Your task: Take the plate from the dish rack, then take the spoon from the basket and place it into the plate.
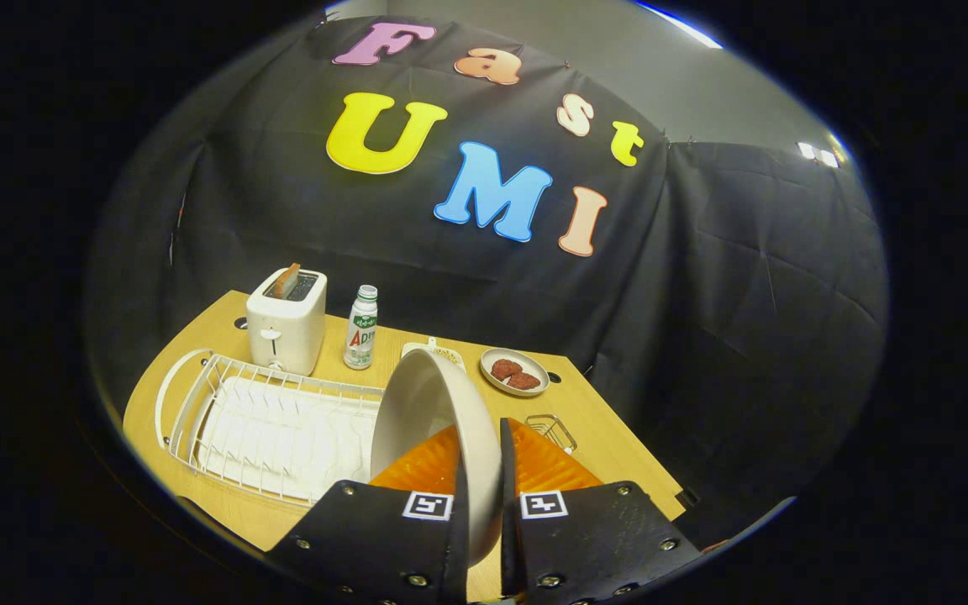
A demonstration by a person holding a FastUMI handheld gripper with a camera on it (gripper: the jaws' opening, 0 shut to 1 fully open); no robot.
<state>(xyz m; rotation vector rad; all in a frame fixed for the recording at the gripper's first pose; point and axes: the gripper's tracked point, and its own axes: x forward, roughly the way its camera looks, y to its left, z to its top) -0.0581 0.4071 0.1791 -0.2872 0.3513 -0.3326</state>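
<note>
Plate [429, 412] is clamped on edge between both fingers of your gripper [484, 470], lifted beside the white dish rack [274, 420], so step one is in hand: lower it flat onto bare table [610, 454] before approaching the small wire basket [553, 431].

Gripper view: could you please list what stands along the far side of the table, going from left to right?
Toaster → bottle → small dish with red pieces. Nearer, the hand-held gripper is shut on the plate.
</note>
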